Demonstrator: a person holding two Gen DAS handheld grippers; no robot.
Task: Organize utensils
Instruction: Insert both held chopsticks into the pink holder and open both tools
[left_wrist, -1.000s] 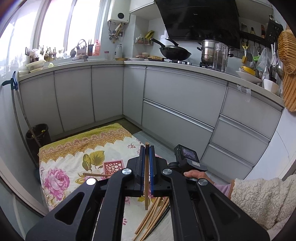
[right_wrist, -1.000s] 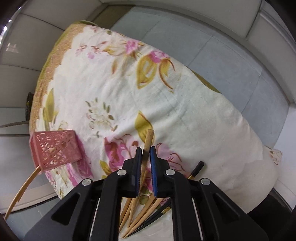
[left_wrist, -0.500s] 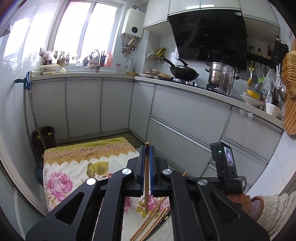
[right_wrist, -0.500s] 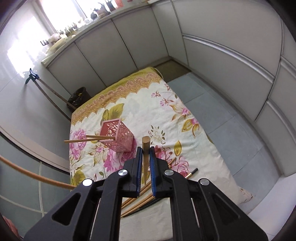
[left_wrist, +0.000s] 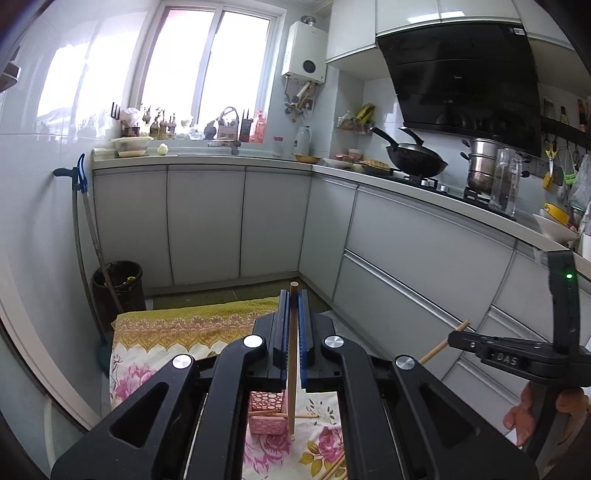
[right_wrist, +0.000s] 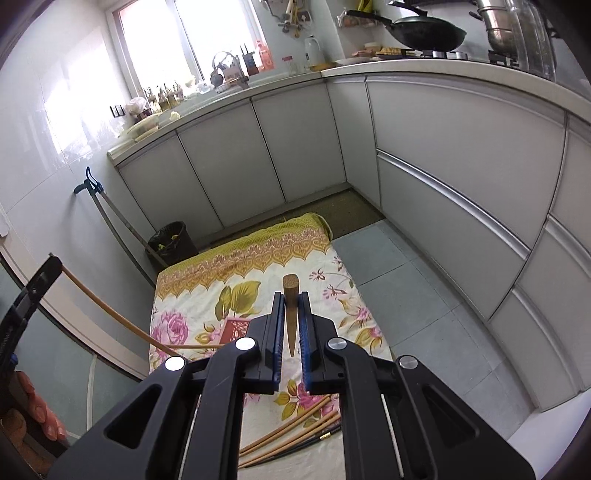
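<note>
My left gripper (left_wrist: 291, 332) is shut on a wooden chopstick (left_wrist: 292, 369) that hangs down beside a pink lattice utensil holder (left_wrist: 266, 411) on the floral cloth (left_wrist: 177, 332). My right gripper (right_wrist: 290, 328) is shut on another wooden chopstick (right_wrist: 290, 314), held high above the cloth. The holder (right_wrist: 236, 329) shows partly behind its left finger. Several loose chopsticks (right_wrist: 295, 435) lie on the cloth near the front edge. The right gripper also appears at the right of the left wrist view (left_wrist: 458, 336), and the left gripper's chopstick (right_wrist: 110, 314) crosses the right wrist view.
Grey kitchen cabinets (right_wrist: 443, 166) run along the back and right. A black waste bin (left_wrist: 117, 284) and a mop handle (left_wrist: 86, 229) stand at the left wall. The tiled floor (right_wrist: 424, 306) lies to the right of the cloth.
Both grippers have risen well above the cloth, each still holding its chopstick. The right gripper lifted its chopstick out of the loose bundle. The left gripper now sits over the pink holder.
</note>
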